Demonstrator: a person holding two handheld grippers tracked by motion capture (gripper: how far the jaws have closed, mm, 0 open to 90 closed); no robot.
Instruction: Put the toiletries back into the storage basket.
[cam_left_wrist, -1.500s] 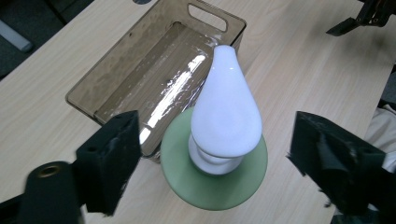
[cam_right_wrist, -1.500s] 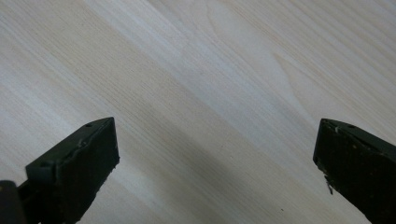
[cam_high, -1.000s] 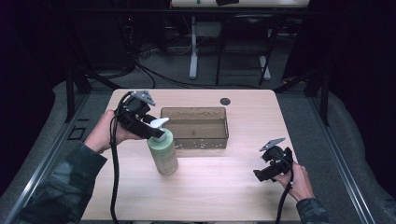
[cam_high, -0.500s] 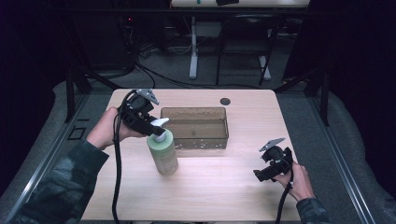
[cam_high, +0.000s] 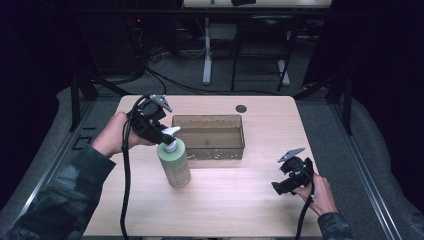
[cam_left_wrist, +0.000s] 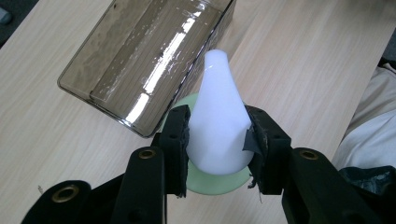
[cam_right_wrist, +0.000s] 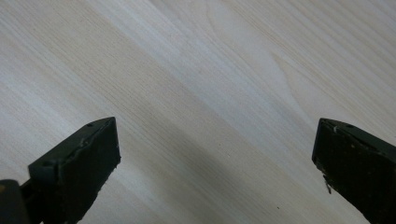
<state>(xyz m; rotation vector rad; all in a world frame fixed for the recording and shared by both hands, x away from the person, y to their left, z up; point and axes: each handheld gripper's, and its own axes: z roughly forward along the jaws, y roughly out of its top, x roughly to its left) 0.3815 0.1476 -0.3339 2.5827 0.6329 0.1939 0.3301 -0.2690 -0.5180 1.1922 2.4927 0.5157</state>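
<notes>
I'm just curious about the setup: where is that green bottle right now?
In the high view the green bottle stands upright left of centre on the table, just in front of the clear tray's left corner, its white pump top clamped by the left gripper.

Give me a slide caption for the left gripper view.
Left gripper clamped on the green bottle's white pump head, beside the clear bin.

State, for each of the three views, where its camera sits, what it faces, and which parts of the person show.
High view: above the table, looking forward and down; both forearms, left gripper, right gripper.
Left gripper view: on that gripper, facing its jaws shut on the white pump head.
Right gripper view: facing bare tabletop, jaws apart.
Shared: green bottle, brown tray.
</notes>
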